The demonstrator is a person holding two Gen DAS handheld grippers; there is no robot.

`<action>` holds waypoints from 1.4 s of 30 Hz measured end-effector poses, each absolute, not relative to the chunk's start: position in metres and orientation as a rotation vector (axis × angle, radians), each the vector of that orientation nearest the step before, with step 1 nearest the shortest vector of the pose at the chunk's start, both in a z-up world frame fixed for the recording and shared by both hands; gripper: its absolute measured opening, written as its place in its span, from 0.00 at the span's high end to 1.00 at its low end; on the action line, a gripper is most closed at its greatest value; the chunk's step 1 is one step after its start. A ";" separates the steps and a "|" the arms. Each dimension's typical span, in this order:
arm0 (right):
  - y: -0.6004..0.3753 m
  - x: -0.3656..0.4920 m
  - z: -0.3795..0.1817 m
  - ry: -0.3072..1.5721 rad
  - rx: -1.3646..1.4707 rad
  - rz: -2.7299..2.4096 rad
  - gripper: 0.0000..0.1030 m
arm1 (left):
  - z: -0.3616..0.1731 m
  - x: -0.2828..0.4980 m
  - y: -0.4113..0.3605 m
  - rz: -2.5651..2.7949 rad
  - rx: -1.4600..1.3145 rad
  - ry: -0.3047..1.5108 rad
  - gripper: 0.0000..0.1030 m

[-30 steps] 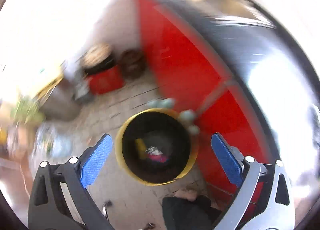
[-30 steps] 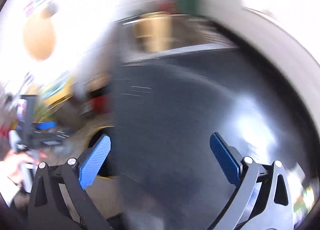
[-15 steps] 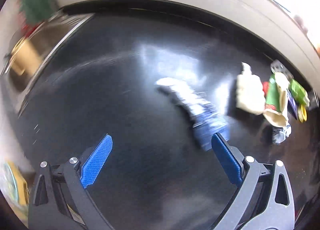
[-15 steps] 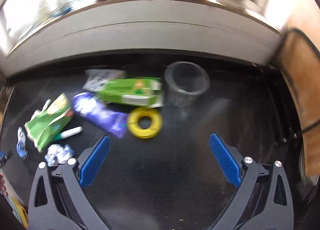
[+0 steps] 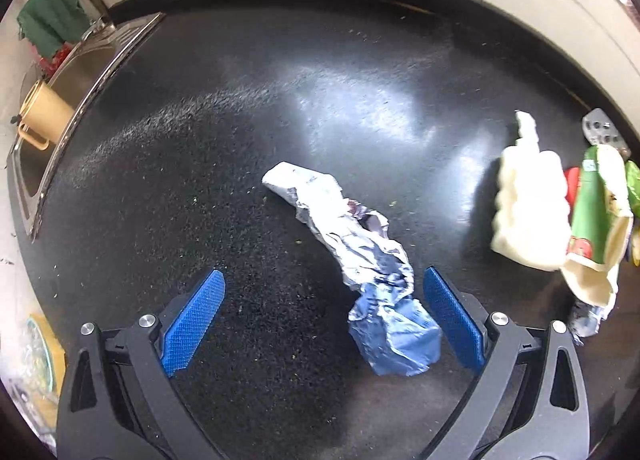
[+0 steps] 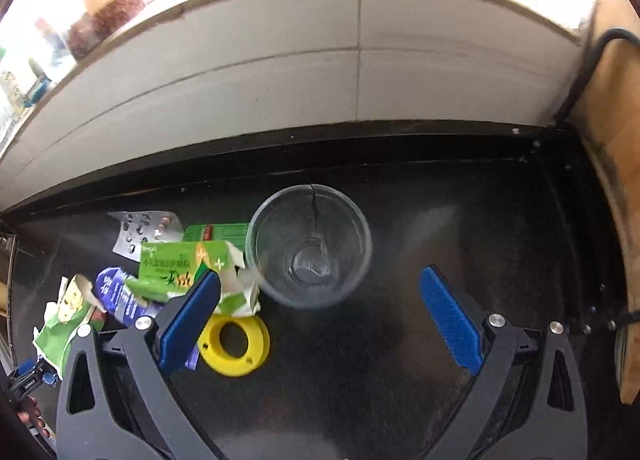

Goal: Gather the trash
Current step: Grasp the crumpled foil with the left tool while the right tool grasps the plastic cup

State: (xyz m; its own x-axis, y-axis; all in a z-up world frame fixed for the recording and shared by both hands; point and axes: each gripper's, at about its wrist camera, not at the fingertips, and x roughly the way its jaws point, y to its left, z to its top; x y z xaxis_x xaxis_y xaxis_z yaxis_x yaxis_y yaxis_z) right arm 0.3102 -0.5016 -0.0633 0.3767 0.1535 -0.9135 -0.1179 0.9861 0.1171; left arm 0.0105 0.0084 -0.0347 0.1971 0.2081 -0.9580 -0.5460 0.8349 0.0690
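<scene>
Your left gripper (image 5: 324, 310) gapes wide; the crumpled wrapper (image 5: 352, 260) runs far-left to near-right. Your right gripper (image 6: 320, 300), also spread, faces the upright plastic cup (image 6: 309, 246).

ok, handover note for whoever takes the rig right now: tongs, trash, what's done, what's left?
Left tongs: open, empty, low over the crumpled foil wrapper, which lies nearer the right pad.
Right tongs: open, empty, facing the clear plastic cup.
On the black counter: green carton, yellow ring, blister pack, purple wrapper.
Done: nothing visibly collected.
Left: all of it; bin not in view.
</scene>
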 end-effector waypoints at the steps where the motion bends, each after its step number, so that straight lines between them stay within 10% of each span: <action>1: -0.499 0.316 -0.069 1.182 0.022 0.173 0.07 | -0.038 0.011 0.010 0.549 -0.320 1.278 0.06; 26: -0.497 0.352 -0.116 1.225 -0.032 0.219 0.06 | -0.047 0.011 0.007 0.560 -0.400 1.271 0.05; 29: -0.506 0.342 -0.116 1.143 -0.024 0.172 0.65 | -0.047 0.013 0.012 0.557 -0.411 1.298 0.06; 31: -0.517 0.335 -0.115 1.146 0.052 0.162 0.77 | -0.047 0.014 0.013 0.572 -0.434 1.315 0.07; 33: -0.529 0.332 -0.114 1.145 0.098 0.134 0.78 | -0.045 0.017 0.017 0.577 -0.425 1.296 0.22; 35: -0.537 0.328 -0.112 1.141 0.105 0.108 0.78 | -0.035 0.019 0.011 0.592 -0.386 1.259 0.74; 42: -0.548 0.303 -0.081 1.102 0.074 0.067 0.80 | -0.035 0.013 0.003 0.611 -0.415 1.243 0.74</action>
